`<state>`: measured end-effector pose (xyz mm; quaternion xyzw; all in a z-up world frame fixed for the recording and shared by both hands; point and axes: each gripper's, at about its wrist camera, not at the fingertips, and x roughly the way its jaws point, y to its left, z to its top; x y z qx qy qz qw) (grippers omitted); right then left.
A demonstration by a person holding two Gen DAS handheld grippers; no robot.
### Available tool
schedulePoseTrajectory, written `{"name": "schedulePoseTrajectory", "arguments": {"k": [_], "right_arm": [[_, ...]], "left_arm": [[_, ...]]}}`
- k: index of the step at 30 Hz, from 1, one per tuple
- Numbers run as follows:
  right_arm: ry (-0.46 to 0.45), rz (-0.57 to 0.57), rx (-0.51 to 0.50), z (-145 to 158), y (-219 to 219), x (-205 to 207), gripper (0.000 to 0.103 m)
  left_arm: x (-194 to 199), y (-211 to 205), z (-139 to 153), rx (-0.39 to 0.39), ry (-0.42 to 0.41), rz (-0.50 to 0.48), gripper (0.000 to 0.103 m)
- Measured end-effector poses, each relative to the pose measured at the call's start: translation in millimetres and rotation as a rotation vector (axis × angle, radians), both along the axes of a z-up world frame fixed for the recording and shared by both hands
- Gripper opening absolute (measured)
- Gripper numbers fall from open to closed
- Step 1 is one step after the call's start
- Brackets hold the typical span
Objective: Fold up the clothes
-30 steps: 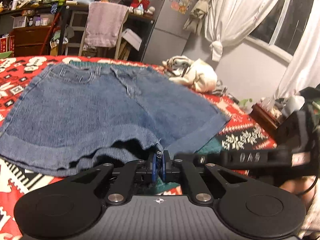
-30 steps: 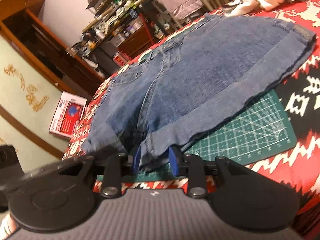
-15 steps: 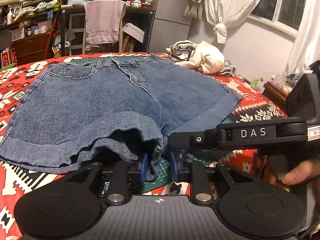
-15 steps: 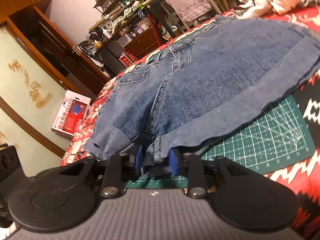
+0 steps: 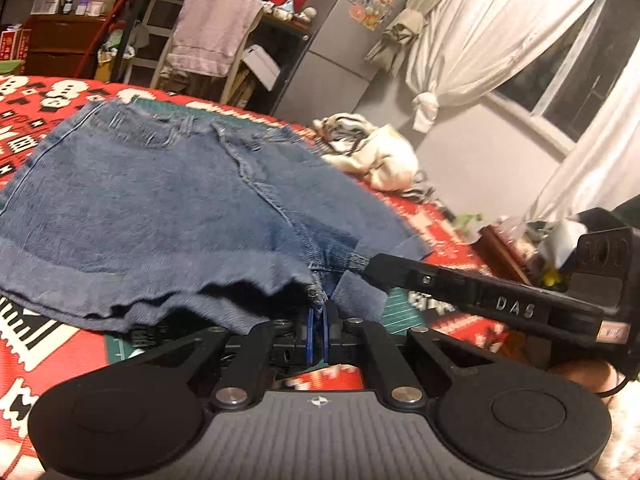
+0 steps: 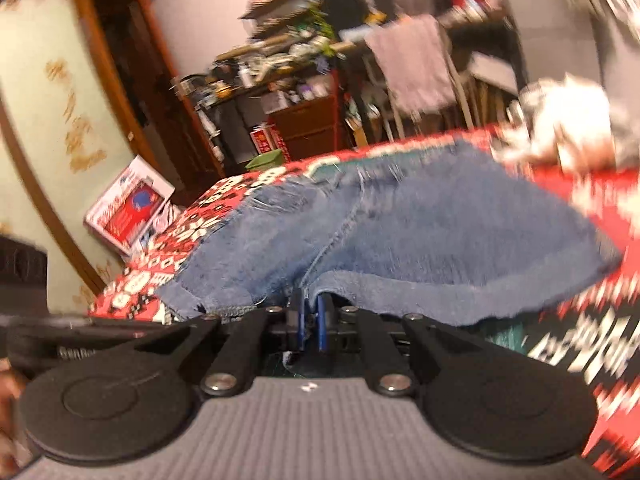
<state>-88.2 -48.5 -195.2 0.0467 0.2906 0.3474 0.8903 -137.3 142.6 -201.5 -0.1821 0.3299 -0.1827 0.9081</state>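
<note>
Blue denim shorts [image 5: 168, 200] are lying spread on the red patterned blanket [image 5: 24, 128]; left gripper [image 5: 316, 330] and right gripper [image 6: 310, 322] are both pinching the crotch hem. Denim's looking thick and floppy, so cuffs are probably giving the best hold.

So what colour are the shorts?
Blue denim shorts, clearest in the left wrist view.

We see a cluttered room under warm indoor light. White curtains [image 5: 492, 28] hang knotted beside a dark window [image 5: 580, 80]. A grey fridge [image 5: 340, 40] stands next to crowded shelves [image 6: 280, 52], a pink towel [image 5: 212, 28] draped over a chair. Wooden wardrobe [image 6: 132, 60] on the far side, pale patterned wall [image 6: 60, 112] beside it.
</note>
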Motion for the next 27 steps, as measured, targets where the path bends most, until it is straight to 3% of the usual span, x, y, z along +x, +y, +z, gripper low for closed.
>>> {"name": "schedulePoseTrajectory", "arguments": {"k": [3,7,13,18,21,23,27], "right_arm": [[0.020,0.026,-0.028,-4.8,1.9,-4.4,0.007],[0.152,0.010,-0.011,-27.4,0.4,-2.5,0.008],[0.224,0.002,0.032,-52.4,-2.8,-1.0,0.018],[0.241,0.011,0.097,-54.6,1.5,2.6,0.031],[0.217,0.024,0.061,-49.1,2.6,-0.6,0.029],[0.201,0.034,0.036,-45.4,3.3,-2.8,0.015],[0.168,0.052,-0.012,-38.1,4.8,-7.2,0.011]], "left_arm": [[-3.3,-8.2,1.1,0.038,0.000,-0.027,0.005],[-2.2,-17.4,-11.8,0.103,0.044,-0.037,0.004],[-4.0,-31.3,-18.4,0.199,0.048,-0.068,0.009],[-3.9,-31.9,-20.8,0.217,0.046,-0.070,0.009],[-3.3,-31.5,-23.2,0.215,0.056,-0.067,0.009],[-2.8,-32.2,-24.2,0.219,0.059,-0.071,0.009],[-2.4,-28.7,-22.4,0.186,0.058,-0.083,0.004]]}}
